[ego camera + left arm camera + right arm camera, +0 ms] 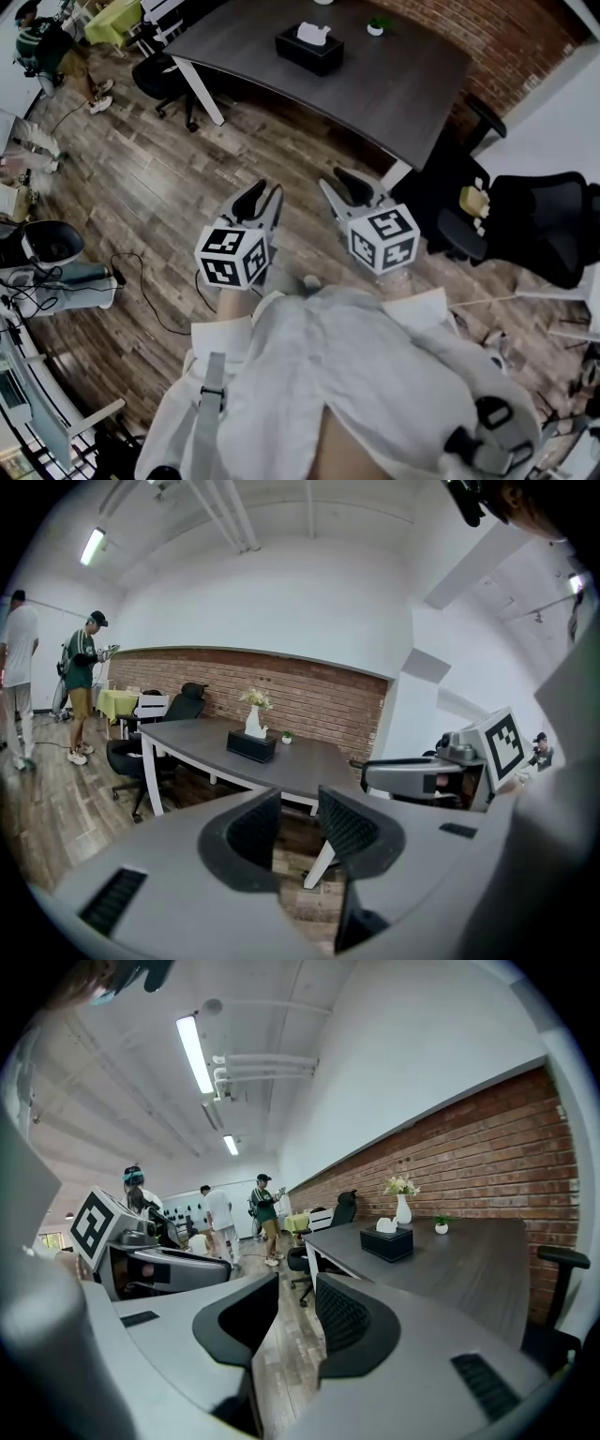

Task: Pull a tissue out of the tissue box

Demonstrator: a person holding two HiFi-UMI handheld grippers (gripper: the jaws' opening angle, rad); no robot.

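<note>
1. The black rectangular tissue box [309,52] sits on the dark grey table w/ white legs [403,84], toward its far side. A white tissue [313,33] puffs up out of the top slot. A small green potted plant [375,26] stands near the box.
2. Left gripper [265,195]: jaws apart, nothing btwn them; its own view shows only floor & table beyond. Right gripper [339,181]: same, jaws apart & empty. Both are side by side in front of the person, over the brown plank floor [169,187], well apart from the table.
3. Task not begun; I'd judge the box out of reach from here.
4. Handling, my guess: the tissue is v. light, soft & tears easily. Pinch the raised tuft near its middle, not a thin edge, close gently & pull straight up.
5. The box looks light too & may lift w/ the sheet. The other gripper prob. needs to press on the box's top or side.
</note>
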